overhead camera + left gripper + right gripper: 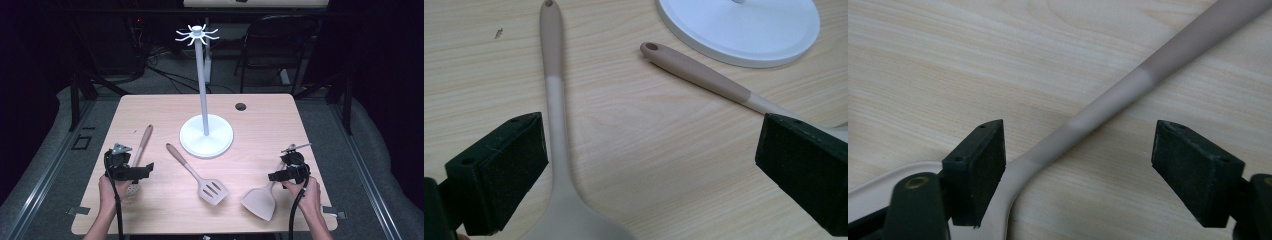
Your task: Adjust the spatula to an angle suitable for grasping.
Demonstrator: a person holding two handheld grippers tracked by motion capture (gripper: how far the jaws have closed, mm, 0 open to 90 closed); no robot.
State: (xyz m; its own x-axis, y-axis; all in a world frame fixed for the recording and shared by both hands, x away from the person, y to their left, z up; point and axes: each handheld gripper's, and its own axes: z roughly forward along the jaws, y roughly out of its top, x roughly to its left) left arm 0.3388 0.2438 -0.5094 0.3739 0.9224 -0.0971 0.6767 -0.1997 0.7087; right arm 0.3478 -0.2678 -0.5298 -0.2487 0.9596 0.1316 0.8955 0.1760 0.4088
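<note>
The solid turner (pixel 260 201) lies flat at the right of the table (pixel 150 107), well to the right of and nearer the person than the white hanging stand (pixel 206 136), with its blade toward the table's near edge and its handle running up under the right gripper (pixel 286 174). In the right gripper view that handle (pixel 1108 107) passes slantwise between the two black jaws, which stand apart with neither pad on it. The job in hand looks like taking this utensil by the neck, so the gripper should settle until both pads flank the pale stretch just above the blade, squared across the handle rather than at an angle — a skewed pinch would let it swivel. To the left of the stand's base lies a spoon (pixel 141 150), and the left gripper (pixel 131 172) hovers over it with its jaws also wide apart, the handle (pixel 555 100) close by one pad but not clamped. Between that spoon and the turner, just in front of the stand, rests the slotted turner (pixel 197 175), untouched. The hooks (pixel 197 35) at the stand's top are all bare — the hole at each handle's end is presumably what must reach them.
</note>
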